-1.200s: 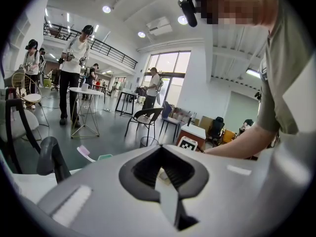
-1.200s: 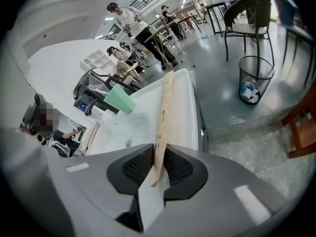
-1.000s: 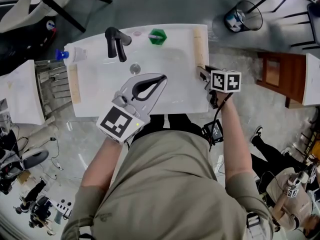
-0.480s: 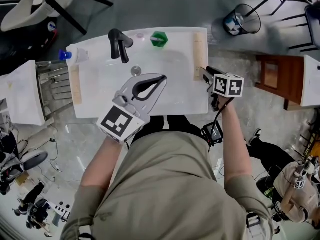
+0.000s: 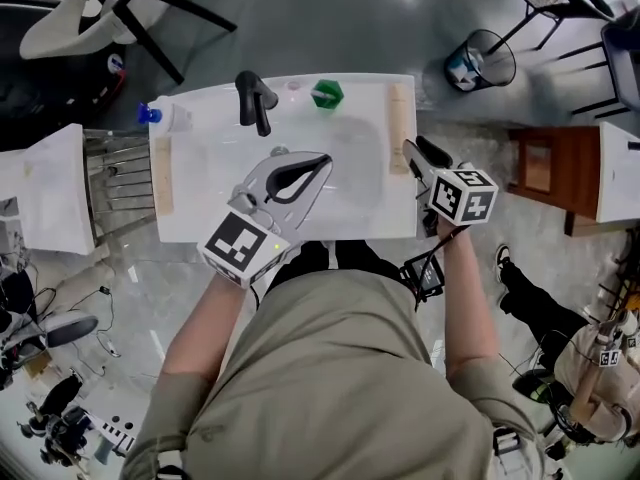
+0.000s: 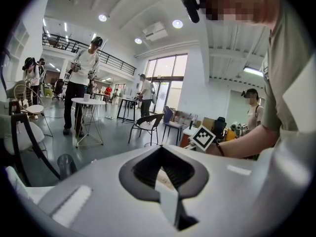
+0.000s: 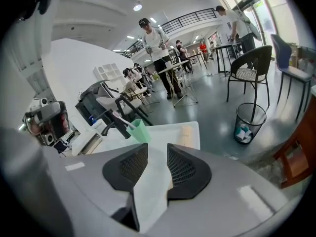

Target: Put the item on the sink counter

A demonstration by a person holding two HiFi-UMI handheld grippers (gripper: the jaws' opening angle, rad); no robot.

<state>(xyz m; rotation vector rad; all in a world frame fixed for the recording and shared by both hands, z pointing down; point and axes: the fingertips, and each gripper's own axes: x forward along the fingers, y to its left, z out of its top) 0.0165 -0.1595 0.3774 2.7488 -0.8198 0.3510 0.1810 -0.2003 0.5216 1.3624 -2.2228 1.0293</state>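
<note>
Because the wooden block [image 5: 398, 128] lies on the bench [image 5: 370, 218], I hold the right gripper [image 5: 420, 151] near it, jaws just opened and empty, with the left gripper [image 5: 322, 158] pinched together, idle.

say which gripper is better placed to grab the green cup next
Right, probably. The right gripper has just been opening, nothing between its jaws, and the green cup sits ahead of them; the left gripper is shut and its view misses the cup.

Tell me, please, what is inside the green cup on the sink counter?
A toothbrush leans in the green cup, its upper end sticking out above the rim. The cup's wall hides its lower end and the bottom.
</note>
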